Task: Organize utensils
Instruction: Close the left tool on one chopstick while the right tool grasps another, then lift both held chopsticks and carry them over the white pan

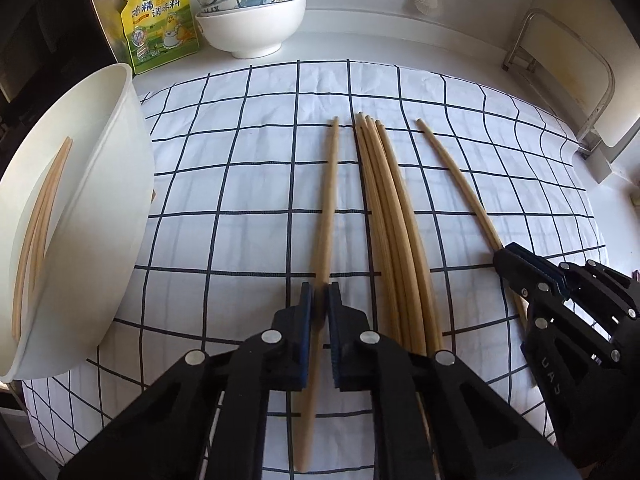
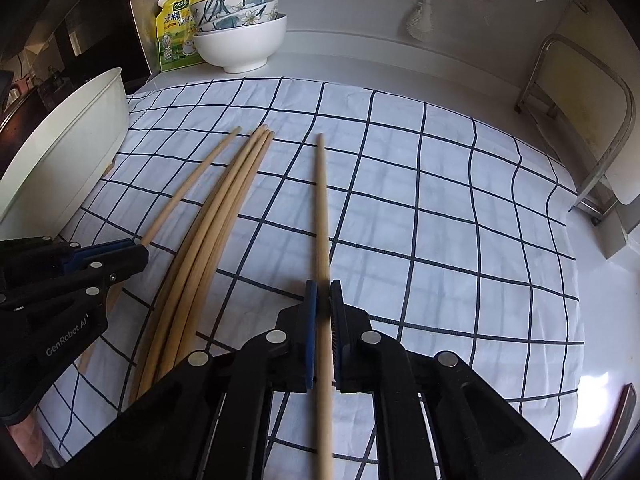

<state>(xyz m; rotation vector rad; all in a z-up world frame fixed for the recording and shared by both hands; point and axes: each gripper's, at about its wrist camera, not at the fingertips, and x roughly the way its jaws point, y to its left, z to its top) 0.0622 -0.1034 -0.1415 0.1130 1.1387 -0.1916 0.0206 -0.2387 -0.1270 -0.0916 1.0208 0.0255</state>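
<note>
Bamboo chopsticks lie on a checked cloth [image 1: 240, 160]. My left gripper [image 1: 320, 289] is shut on one chopstick [image 1: 329, 200], which runs lengthwise between the blue pads. Just right of it lies a bundle of several chopsticks [image 1: 390, 208]. My right gripper [image 2: 323, 285] is shut on another single chopstick [image 2: 322, 200], to the right of the bundle [image 2: 224, 208]. Each wrist view shows the other gripper from the side: the right gripper [image 1: 502, 258] and the left gripper [image 2: 140, 249]. A white tub [image 1: 100, 200] at the left holds a few chopsticks [image 1: 44, 216].
At the back stand stacked bowls [image 1: 252, 20] and a yellow seasoning pouch [image 1: 160, 20]. A metal rack [image 1: 560, 72] stands at the right edge of the counter. A white brush [image 2: 418, 20] hangs against the back wall. The tub [image 2: 72, 148] borders the cloth's left side.
</note>
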